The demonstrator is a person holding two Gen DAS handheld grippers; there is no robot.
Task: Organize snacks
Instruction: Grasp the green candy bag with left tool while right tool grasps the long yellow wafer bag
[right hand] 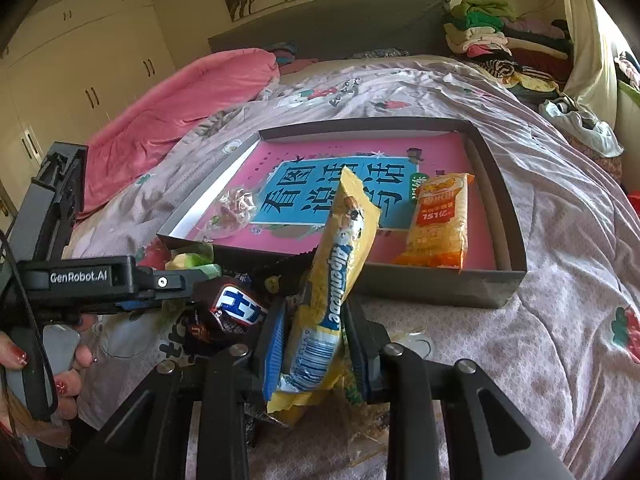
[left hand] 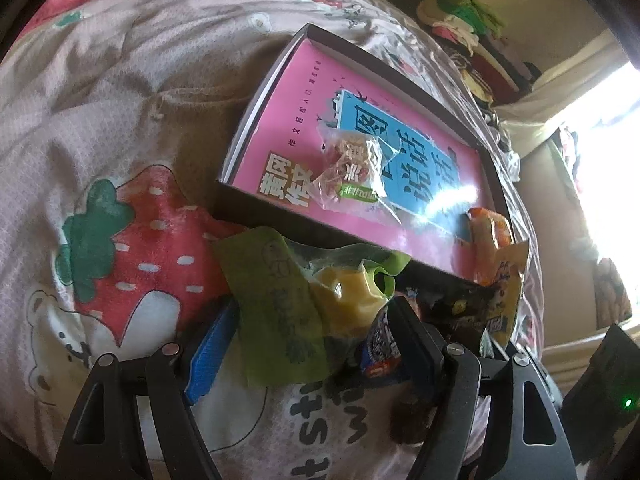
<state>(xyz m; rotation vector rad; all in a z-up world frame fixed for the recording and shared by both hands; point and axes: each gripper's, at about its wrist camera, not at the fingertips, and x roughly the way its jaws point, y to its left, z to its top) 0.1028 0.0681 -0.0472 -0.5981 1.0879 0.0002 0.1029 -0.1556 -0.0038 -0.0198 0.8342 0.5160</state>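
snacks on the bed, 1 yellow packet pinched upright

snacks lie partly in a shallow grey box (right hand: pixel 440 286) on a strawberry-print quilt (right hand: pixel 560 280) and partly in a loose heap just in front of its near wall. the box floor is a pink sheet with a blue panel of printed characters. inside it, an orange noodle-type packet (right hand: pixel 438 220) lies toward the right side and a clear crinkled wrapper (right hand: pixel 234 210) lies at the left.

the right gripper (right hand: pixel 316 346) is clenched on a yellow alpenliebe packet (right hand: pixel 340 264), its blue pads pressing the packet's lower end so it stands tilted up over the box's near wall.

the left gripper (left hand: pixel 316 332) stands released, jaws wide, with a green packet (left hand: pixel 276 312) and a yellowish pouch (left hand: pixel 352 300) of the heap lying between its fingers; the pads do not press on either. a dark packet with blue-and-white lettering (right hand: pixel 236 308) sits in the same heap, just beside the left gripper's tip. a hand with red-painted nails (right hand: pixel 60 376) holds the left gripper's handle. folded clothes (right hand: pixel 492 32) are stacked beyond the bed.
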